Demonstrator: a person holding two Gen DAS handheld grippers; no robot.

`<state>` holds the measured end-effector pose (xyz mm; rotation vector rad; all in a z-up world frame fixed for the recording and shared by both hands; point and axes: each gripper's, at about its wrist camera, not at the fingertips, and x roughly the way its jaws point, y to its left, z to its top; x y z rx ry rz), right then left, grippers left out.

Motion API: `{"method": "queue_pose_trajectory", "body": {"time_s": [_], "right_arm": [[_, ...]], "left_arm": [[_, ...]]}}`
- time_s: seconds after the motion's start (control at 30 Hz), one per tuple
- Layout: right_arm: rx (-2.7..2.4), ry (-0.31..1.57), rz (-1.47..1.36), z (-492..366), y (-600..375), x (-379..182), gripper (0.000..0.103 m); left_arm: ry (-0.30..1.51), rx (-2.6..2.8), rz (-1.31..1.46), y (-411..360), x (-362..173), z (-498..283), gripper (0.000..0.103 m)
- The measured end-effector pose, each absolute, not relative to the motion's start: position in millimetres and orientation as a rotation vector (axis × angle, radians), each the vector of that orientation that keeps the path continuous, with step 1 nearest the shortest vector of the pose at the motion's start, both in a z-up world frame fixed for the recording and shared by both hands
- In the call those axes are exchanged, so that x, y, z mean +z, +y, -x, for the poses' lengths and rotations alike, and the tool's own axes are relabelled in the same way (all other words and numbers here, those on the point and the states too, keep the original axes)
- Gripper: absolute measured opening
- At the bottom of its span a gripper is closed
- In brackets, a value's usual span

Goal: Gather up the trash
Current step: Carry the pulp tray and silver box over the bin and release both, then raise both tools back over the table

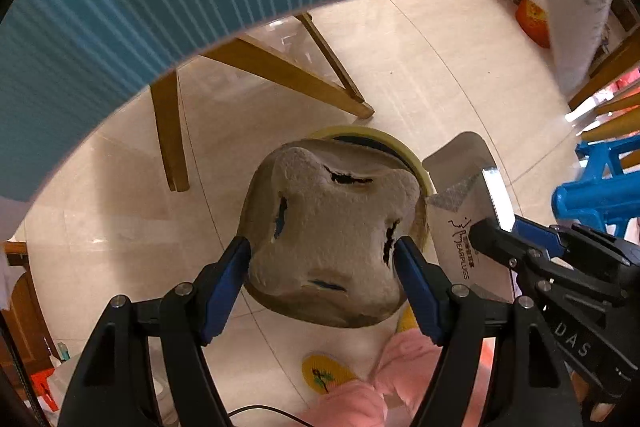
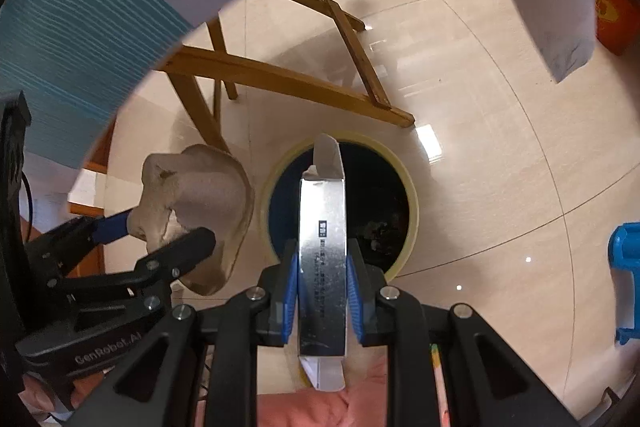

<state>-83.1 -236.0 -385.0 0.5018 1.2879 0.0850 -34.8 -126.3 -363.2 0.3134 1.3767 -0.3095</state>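
Bin (image 1: 416, 163) mostly hidden behind pulp tray (image 1: 328, 227)

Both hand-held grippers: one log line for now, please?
left hand-held gripper: grips pulp tray | right hand-held gripper: grips earplug box | above bin

**Both tongs loaded, pointing floorward**

The left tongs (image 1: 322, 251) pointed straight down, their blue-padded fingers (image 1: 224, 279) spread wide and pressed against opposite sides of a moulded pulp cup carrier (image 1: 332, 227). The right tongs (image 2: 322, 267) sat just to the right of them, tilted steeply downward, the jaws drawn close together and clamped on the narrow edges of a flat silver earplug box (image 2: 323, 227). Seen from the right wrist, the left tongs reached in from the left, black linkages angled inward. Below both tongs showed the person's pink-clad legs (image 1: 400, 379).
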Motion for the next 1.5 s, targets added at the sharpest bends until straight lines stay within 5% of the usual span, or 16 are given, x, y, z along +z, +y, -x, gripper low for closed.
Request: {"method": "queue_pose_trajectory", "body": {"time_s": [0.13,0.27,0.67,0.8,0.83,1.5], "right_arm": [[0.080,1.290,-0.495,75.5,-235.5,-405.4,0.022],[0.079,1.285,-0.486,64.3,-233.0,-416.3,0.022],[0.106,1.281,-0.515,45.3,-229.3,-409.5,0.028],[0.112,1.256,-0.497,40.9,-225.3,-393.0,0.070],[0.114,1.243,-0.481,40.8,-223.5,-386.3,0.073],[0.114,1.249,-0.428,81.0,-227.1,-192.3,0.073]], "left_arm": [[1.377,-0.317,-0.334,-125.0,-378.3,27.0,0.073],[1.347,-0.311,-0.326,-122.2,-376.5,24.9,0.092],[1.296,-0.242,-0.241,-85.6,-331.4,36.2,0.093],[1.284,-0.218,-0.216,-75.0,-307.7,40.6,0.093],[1.281,-0.213,-0.211,-72.5,-300.3,41.8,0.093],[1.208,-0.247,-0.201,-62.3,-93.0,62.8,0.093]]}}
